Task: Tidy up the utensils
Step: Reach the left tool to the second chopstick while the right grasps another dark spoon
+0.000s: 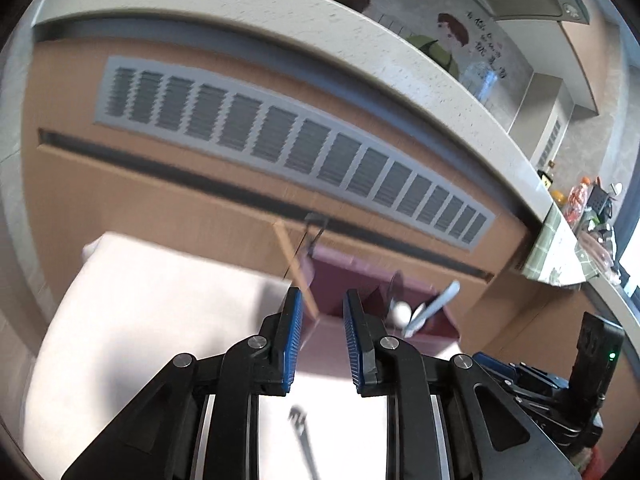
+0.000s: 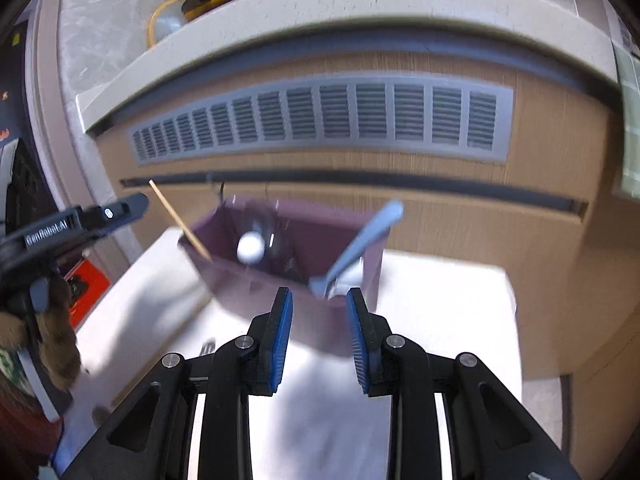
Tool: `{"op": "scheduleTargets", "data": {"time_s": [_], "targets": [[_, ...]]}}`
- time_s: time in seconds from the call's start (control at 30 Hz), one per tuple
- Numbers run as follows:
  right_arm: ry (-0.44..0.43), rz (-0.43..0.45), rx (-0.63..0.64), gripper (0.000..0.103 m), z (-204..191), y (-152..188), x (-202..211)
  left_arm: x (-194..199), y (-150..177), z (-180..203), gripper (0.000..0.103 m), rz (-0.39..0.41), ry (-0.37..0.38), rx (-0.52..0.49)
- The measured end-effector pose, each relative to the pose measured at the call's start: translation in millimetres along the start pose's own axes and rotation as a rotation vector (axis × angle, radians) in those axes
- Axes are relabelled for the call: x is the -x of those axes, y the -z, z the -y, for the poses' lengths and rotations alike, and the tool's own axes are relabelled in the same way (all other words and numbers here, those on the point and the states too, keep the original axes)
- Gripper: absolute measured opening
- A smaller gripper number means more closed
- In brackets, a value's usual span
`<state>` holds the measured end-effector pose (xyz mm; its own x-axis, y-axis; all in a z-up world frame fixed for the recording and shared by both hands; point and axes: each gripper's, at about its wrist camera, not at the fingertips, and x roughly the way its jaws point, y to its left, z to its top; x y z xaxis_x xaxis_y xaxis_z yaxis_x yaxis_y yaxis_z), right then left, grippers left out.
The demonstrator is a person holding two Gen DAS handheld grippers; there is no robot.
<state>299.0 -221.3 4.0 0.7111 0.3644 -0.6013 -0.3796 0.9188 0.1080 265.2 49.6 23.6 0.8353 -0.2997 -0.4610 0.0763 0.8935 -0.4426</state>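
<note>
1. A white table [image 2: 440, 320] carries the work; behind it runs a wooden cabinet front with a long grey vent grille [image 2: 320, 118] under a pale countertop edge [image 1: 280, 4].
2. A wooden chopstick [image 2: 180, 220] leans out of the holder at 10 o'clock, its lower end inside the left corner.
3. A fork [image 1: 302, 436] lies flat on the table at 6 o'clock of the left wrist view, blurred, tines pointing away from the camera.
4. The left gripper [image 1: 320, 336] hovers with its blue pads apart and nothing between them, aimed at the holder's near-left corner.
5. The maroon utensil holder [image 2: 280, 292] stands at the table's far edge against the cabinet.
6. A white round-ended utensil [image 2: 250, 246] stands inside it, centre.
7. The right gripper [image 2: 319, 334] is likewise spread and empty, just short of the holder's near wall.
8. A light blue spoon [image 2: 364, 240] leans out of the holder toward 1 o'clock.
</note>
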Motion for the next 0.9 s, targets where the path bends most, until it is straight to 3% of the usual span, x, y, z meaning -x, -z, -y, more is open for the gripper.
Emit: {"op": "scheduleTargets", "data": {"time_s": [0.17,0.43,0.57,0.73,0.9], "targets": [[-0.04,-0.051,0.003,0.026,-11.3,27.7,7.2,39.3,26.2,-19.4,0.022,-0.027,-0.083,-0.018],[-0.222,-0.197,0.127,0.026,-65.5,72.9,10.1,83.2,81.3,-62.3,0.022,-0.165,-0.258,-0.015],[-0.336,-0.278,0.222,0.026,-104.4,93.6,4.9,100.6,93.6,-82.6,0.022,-0.17,-0.294,0.035],[-0.458,-0.355,0.461,0.026,-167.9,117.9,-2.7,112.1,91.4,-99.6,0.022,-0.145,-0.327,0.078],[-0.443,-0.346,0.604,0.026,-194.9,124.9,-14.5,113.4,92.8,-106.7,0.022,-0.144,-0.305,0.095]]}}
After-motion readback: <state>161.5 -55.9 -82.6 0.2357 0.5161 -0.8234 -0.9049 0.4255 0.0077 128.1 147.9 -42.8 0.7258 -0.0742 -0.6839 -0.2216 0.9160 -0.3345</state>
